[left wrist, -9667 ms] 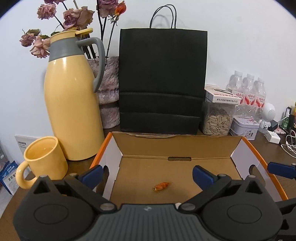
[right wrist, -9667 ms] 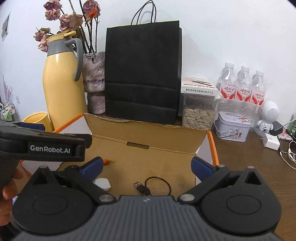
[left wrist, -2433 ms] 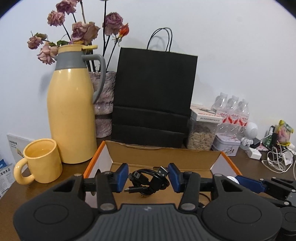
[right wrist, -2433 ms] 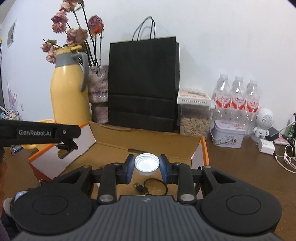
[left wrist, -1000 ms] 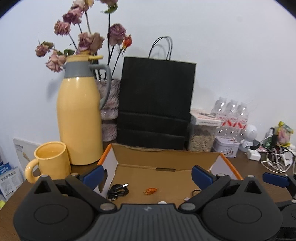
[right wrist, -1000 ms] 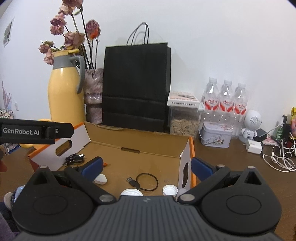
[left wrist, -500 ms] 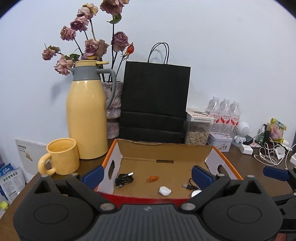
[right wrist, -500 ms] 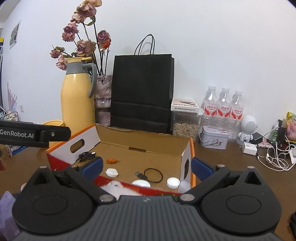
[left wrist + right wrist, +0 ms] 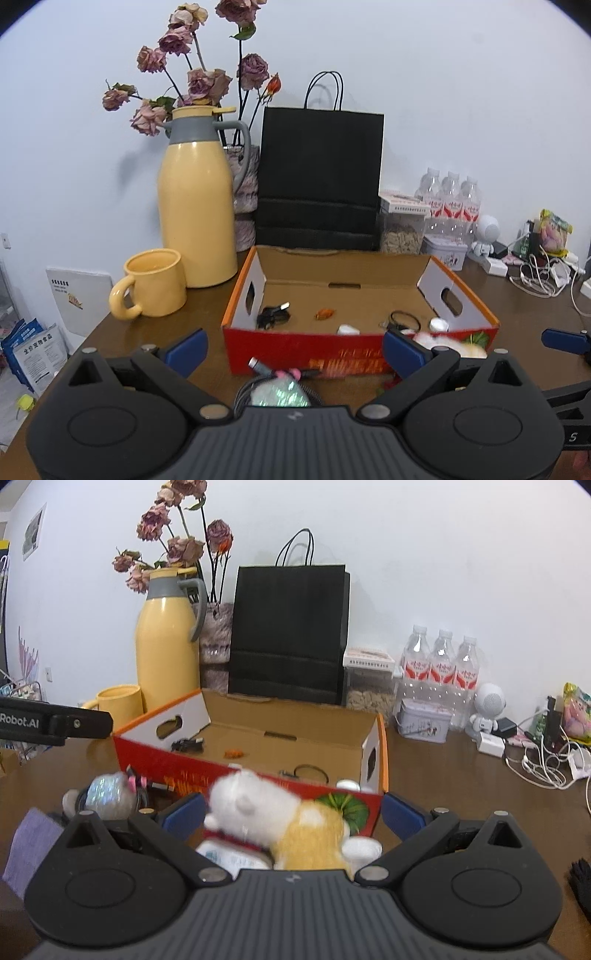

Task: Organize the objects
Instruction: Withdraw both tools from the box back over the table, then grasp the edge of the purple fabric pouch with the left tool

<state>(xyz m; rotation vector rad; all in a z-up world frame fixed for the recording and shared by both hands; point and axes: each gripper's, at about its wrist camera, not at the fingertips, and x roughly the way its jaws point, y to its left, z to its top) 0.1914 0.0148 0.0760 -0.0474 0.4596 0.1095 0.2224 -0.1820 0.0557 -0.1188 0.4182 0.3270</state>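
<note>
An open cardboard box (image 9: 303, 349) with a red front wall stands mid-table, seen also in the right wrist view as the box (image 9: 184, 764). Inside lie a black cable (image 9: 272, 314), an orange bit (image 9: 324, 314), a white cap (image 9: 439, 325) and a second black cable loop (image 9: 404, 319). My left gripper (image 9: 293, 350) is open, in front of the box above a glittery pouch (image 9: 279, 393). My right gripper (image 9: 291, 812) is open, with a white and yellow plush toy (image 9: 273, 812) lying between its fingers, untouched by them.
A yellow jug (image 9: 195, 206), a yellow mug (image 9: 155, 282), a flower vase, a black paper bag (image 9: 319, 177), a seed jar, a tin and water bottles (image 9: 441, 664) line the back. White cables (image 9: 543, 764) lie at right. A purple cloth (image 9: 27, 845) lies front left.
Both grippers have pulled back from the box, so its red front wall, the plush toy and the glittery pouch now show in front of them. Both stay open.
</note>
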